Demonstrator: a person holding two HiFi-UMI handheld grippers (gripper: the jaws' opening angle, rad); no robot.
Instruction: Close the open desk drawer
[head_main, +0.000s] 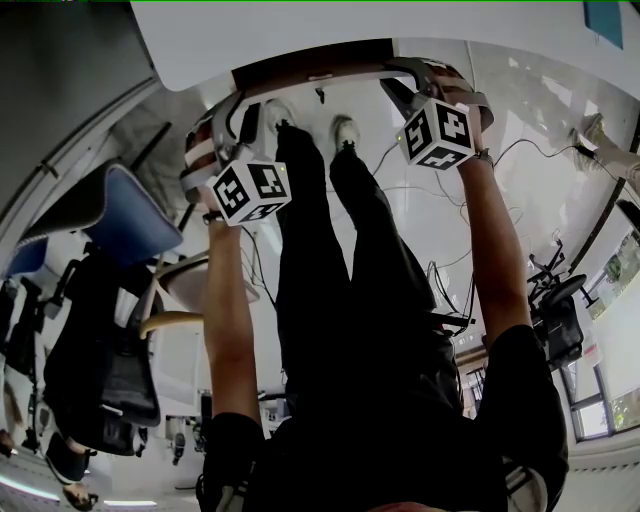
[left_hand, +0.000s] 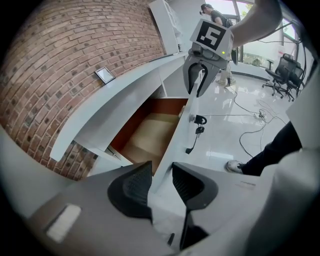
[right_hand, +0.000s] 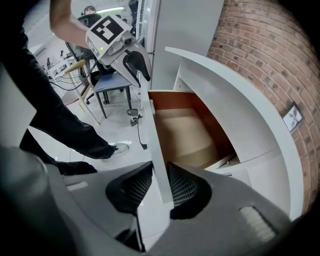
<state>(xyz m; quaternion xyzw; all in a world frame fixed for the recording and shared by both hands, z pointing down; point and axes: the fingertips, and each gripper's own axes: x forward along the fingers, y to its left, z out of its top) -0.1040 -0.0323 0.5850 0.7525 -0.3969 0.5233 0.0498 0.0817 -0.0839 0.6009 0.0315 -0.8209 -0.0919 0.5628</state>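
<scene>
The desk drawer (left_hand: 150, 131) stands pulled out under the white desk top (head_main: 300, 30); its pale wooden floor and red-brown sides (right_hand: 185, 131) show. The white drawer front (left_hand: 180, 131) carries a key with a dangling fob (left_hand: 199, 121). My left gripper (left_hand: 161, 186) straddles the top edge of that front, its pads against the panel. Farther along the same edge, my right gripper (right_hand: 159, 187) is clamped on it as well. In the head view the left gripper (head_main: 237, 108) and right gripper (head_main: 422, 76) both reach up to the drawer front (head_main: 330, 75).
A brick wall (left_hand: 60, 65) with a small framed plate (left_hand: 105, 75) backs the desk. Cables (head_main: 420, 190) trail over the glossy white floor. Office chairs (head_main: 120, 235) stand at the left, another (left_hand: 285, 70) is far off, and a blue chair (right_hand: 107, 82) is behind my left hand.
</scene>
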